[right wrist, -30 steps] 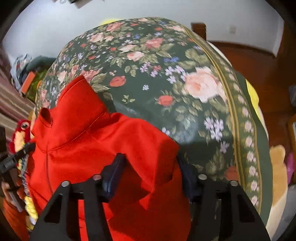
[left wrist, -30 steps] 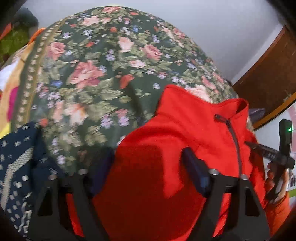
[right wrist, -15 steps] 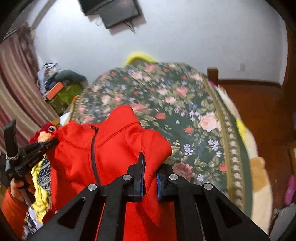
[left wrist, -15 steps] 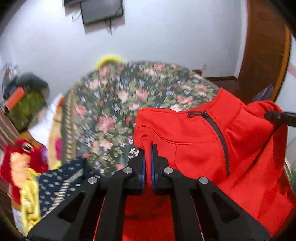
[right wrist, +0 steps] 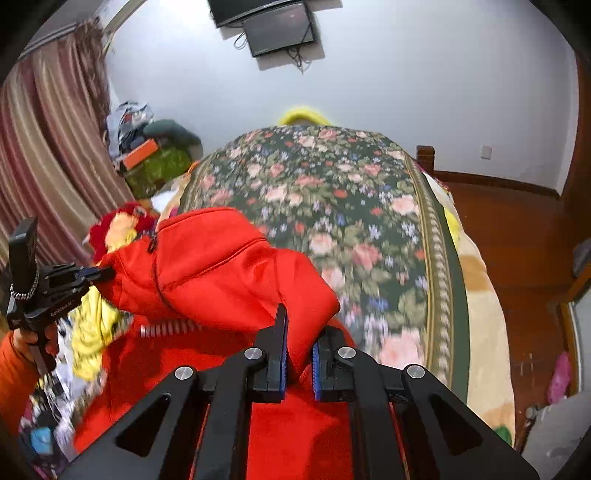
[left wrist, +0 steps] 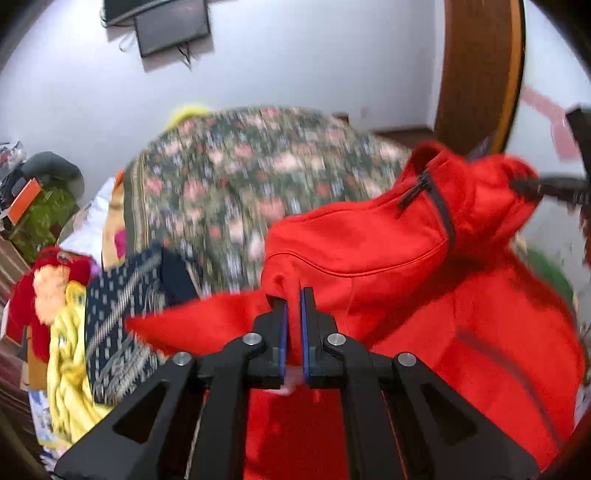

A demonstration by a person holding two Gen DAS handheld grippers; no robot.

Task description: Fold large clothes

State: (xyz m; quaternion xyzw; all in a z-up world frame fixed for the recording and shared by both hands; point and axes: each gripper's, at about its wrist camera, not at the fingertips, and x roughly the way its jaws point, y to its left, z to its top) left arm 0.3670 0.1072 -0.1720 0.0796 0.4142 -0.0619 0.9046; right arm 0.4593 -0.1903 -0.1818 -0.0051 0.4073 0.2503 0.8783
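Note:
A red zip-neck fleece jacket (left wrist: 388,258) hangs lifted above the floral bedspread (left wrist: 236,184). My left gripper (left wrist: 291,299) is shut on one shoulder of the jacket, red cloth pinched between its blue pads. My right gripper (right wrist: 299,325) is shut on the other shoulder of the red jacket (right wrist: 221,266). The collar and dark zip sag between the two grips. The left gripper (right wrist: 94,273) also shows in the right wrist view, held by a hand in an orange sleeve (right wrist: 18,365). The lower jacket drapes below, partly hidden by the fingers.
A navy patterned garment (left wrist: 125,310), yellow cloth (left wrist: 70,369) and a red plush toy (left wrist: 44,280) lie at the bed's left side. The floral bedspread (right wrist: 332,206) spreads ahead. Striped curtains (right wrist: 48,155) hang left, a wall screen (right wrist: 277,26) above, wooden floor (right wrist: 517,240) right.
Both grippers shut on the jacket's shoulders and rose, lifting the jacket off the bedspread and pulling it back. The views tilted up so the wall and screen now show.

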